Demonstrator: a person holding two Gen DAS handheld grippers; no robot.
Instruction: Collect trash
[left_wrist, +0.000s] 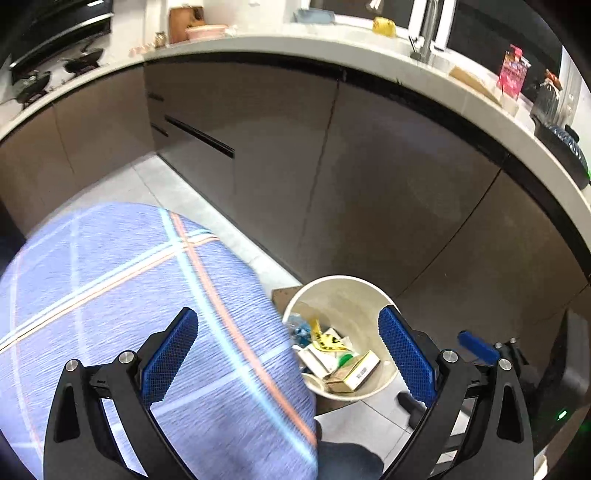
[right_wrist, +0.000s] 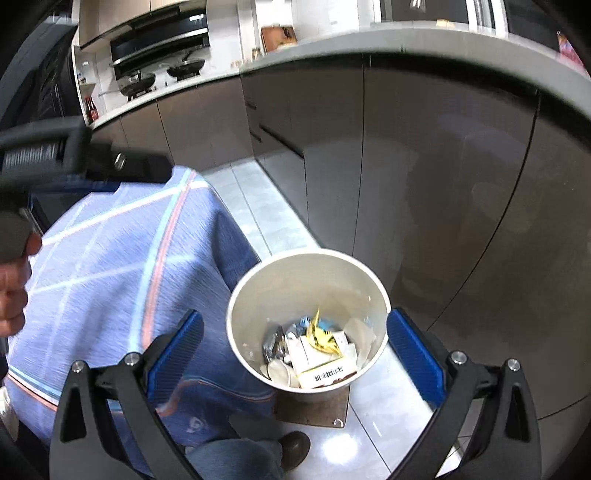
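A white round trash bin (left_wrist: 364, 295) (right_wrist: 295, 280) stands on the tiled floor beside a table with a blue plaid cloth (left_wrist: 129, 280) (right_wrist: 122, 266). Inside lie trash items: a yellow wrapper (left_wrist: 325, 341) (right_wrist: 320, 336), a small barcode box (left_wrist: 356, 371) (right_wrist: 325, 374), white paper and foil. My left gripper (left_wrist: 291, 358) is open and empty, high over the table edge and the bin. My right gripper (right_wrist: 295, 358) is open and empty above the bin's near rim. In the left wrist view, a blue pad (left_wrist: 476, 347) of the right gripper shows.
Brown kitchen cabinets (left_wrist: 369, 166) (right_wrist: 424, 166) curve behind the bin under a white countertop (left_wrist: 295, 42) with a tap, jars and a stove. A brown mat (right_wrist: 314, 406) lies under the bin. A person's hand (right_wrist: 13, 291) and shoe (right_wrist: 295, 448) show in the right wrist view.
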